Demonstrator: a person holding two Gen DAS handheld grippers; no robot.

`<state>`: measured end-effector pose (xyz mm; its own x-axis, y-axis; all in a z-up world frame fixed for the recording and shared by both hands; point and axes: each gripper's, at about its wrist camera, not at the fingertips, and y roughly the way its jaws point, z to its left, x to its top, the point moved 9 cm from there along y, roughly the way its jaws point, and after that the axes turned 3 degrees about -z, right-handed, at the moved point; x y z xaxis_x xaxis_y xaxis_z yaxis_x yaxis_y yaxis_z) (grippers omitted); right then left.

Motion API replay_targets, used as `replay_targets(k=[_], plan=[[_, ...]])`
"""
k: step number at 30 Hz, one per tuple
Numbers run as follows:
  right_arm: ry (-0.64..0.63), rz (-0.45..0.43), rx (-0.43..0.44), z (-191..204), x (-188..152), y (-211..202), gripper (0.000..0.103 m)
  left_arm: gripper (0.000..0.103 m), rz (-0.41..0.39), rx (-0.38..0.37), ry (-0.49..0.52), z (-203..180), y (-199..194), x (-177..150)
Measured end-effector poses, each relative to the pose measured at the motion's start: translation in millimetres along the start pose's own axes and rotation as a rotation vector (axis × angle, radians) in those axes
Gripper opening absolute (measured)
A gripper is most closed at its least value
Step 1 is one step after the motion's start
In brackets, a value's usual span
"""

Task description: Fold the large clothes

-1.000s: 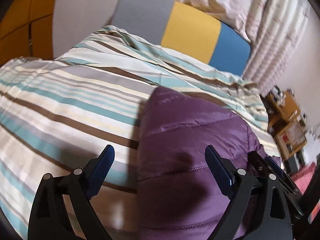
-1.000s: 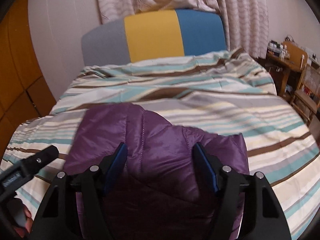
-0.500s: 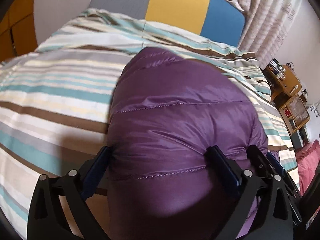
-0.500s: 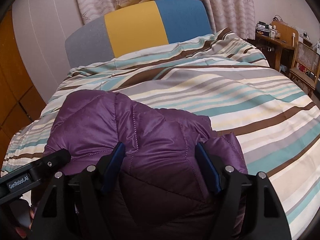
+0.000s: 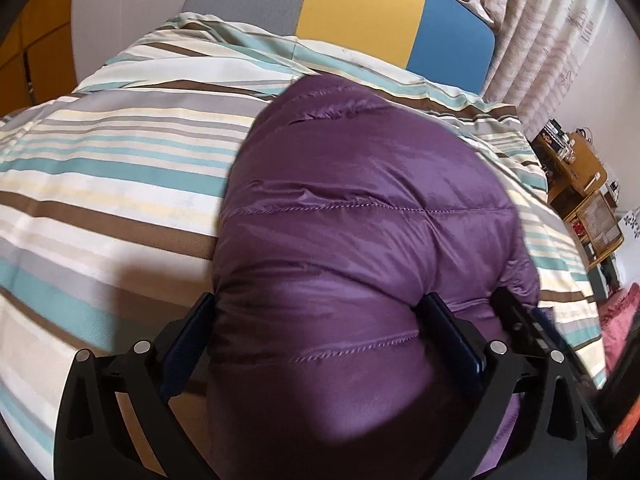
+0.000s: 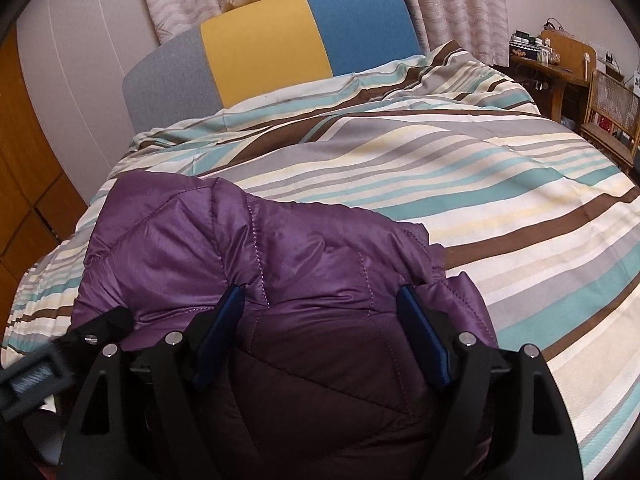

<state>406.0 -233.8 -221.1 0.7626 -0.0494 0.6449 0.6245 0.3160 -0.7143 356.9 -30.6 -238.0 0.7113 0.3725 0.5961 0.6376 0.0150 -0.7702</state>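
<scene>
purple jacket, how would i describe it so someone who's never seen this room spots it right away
Start at the bed with the striped cover and the grey, yellow and blue headboard. On its near end lies the purple jacket, puffy and bunched up. It is the only plain, shiny, quilted thing on the stripes.

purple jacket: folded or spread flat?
Bunched, not flat: the purple jacket lies heaped on the striped duvet, layers overlapping.
</scene>
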Motion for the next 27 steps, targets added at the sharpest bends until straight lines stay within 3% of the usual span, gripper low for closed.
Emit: replay_targets(k=[7,10,12,15,20,27], plan=[[0.005,-0.130,-0.038,-2.0,5.9,-23.5,0.078,0.100,-0.077,0.104,-0.014,-9.1,-20.5,46.5],[0.030,-0.170,-0.046,-6.5,7.8,-32.0,0.078,0.100,-0.078,0.190,0.090,-16.1,-3.1,53.8],[0.059,-0.163,-0.031,-10.1,8.0,-30.7,0.078,0.100,-0.049,0.207,0.145,-16.5,13.4,47.7],[0.059,-0.112,-0.039,-9.6,6.8,-21.3,0.079,0.100,-0.055,0.188,0.128,-7.1,24.2,43.3],[0.064,-0.001,-0.028,-9.7,0.4,1.9,0.080,0.100,0.012,0.158,0.093,0.7,50.2,35.5],[0.049,-0.008,-0.039,-10.3,-1.8,2.7,0.080,0.100,0.043,0.064,0.004,8.8,52.5,28.4]])
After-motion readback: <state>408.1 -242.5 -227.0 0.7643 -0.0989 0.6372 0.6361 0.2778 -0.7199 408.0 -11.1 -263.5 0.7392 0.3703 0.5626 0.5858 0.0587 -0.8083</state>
